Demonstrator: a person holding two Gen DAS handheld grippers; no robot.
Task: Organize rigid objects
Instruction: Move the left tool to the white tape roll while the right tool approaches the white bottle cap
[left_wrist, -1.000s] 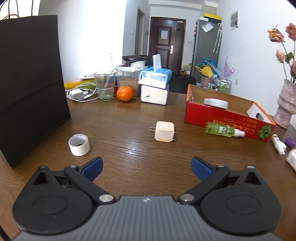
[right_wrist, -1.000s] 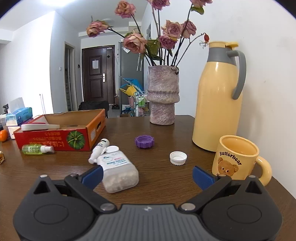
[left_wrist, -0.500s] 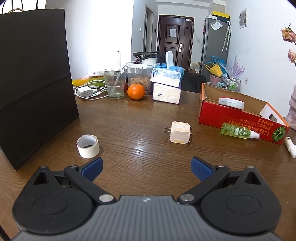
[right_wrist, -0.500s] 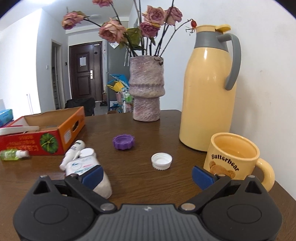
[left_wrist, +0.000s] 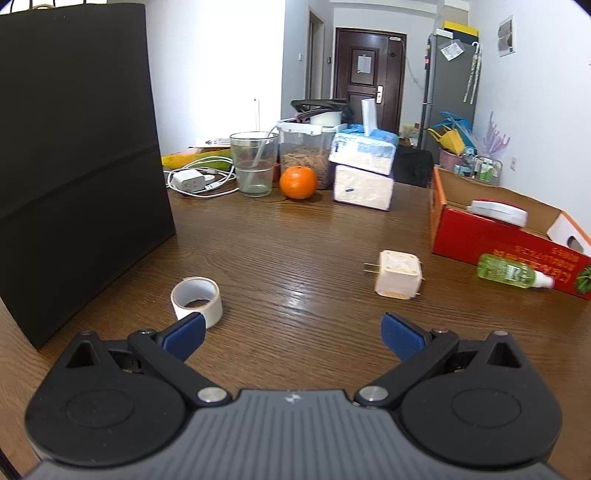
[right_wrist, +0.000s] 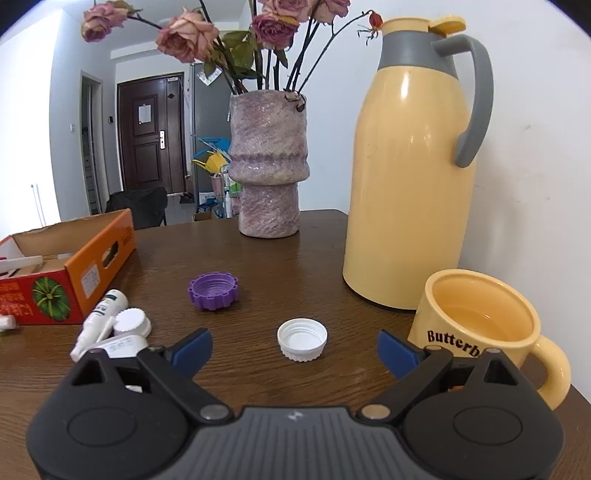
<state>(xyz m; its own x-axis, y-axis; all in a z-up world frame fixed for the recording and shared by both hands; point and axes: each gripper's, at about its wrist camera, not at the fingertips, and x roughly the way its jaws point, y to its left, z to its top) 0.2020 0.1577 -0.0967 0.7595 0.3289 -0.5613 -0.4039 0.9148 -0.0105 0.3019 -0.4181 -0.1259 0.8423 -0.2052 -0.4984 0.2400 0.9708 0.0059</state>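
My left gripper (left_wrist: 291, 334) stands open over the wooden table, nothing between its blue pads. A roll of white tape (left_wrist: 196, 296) lies just beyond its left finger. A cream plug adapter (left_wrist: 398, 274) lies ahead to the right, a green spray bottle (left_wrist: 511, 272) against the red cardboard box (left_wrist: 498, 240). My right gripper (right_wrist: 294, 349) has its jaws closing, still wide, and a white bottle cap (right_wrist: 302, 339) sits on the table just ahead between the fingertips, untouched. A purple cap (right_wrist: 213, 290) lies farther off to the left. A white pill bottle (right_wrist: 123, 341) is partly hidden behind the left finger.
A tall black paper bag (left_wrist: 74, 158) stands at the left. Glass (left_wrist: 254, 162), orange (left_wrist: 298, 182), tissue packs (left_wrist: 364, 171) and charger cable (left_wrist: 195, 180) crowd the far side. A yellow thermos (right_wrist: 412, 166), bear mug (right_wrist: 480, 328) and flower vase (right_wrist: 268, 166) stand at the right; a small white tube (right_wrist: 99, 319) lies near the box (right_wrist: 66, 266).
Both views have shifted: the tape roll and plug adapter slid rightward and nearer in the left view. In the right view the white cap came to centre between the fingers, and the jaws narrowed slightly.
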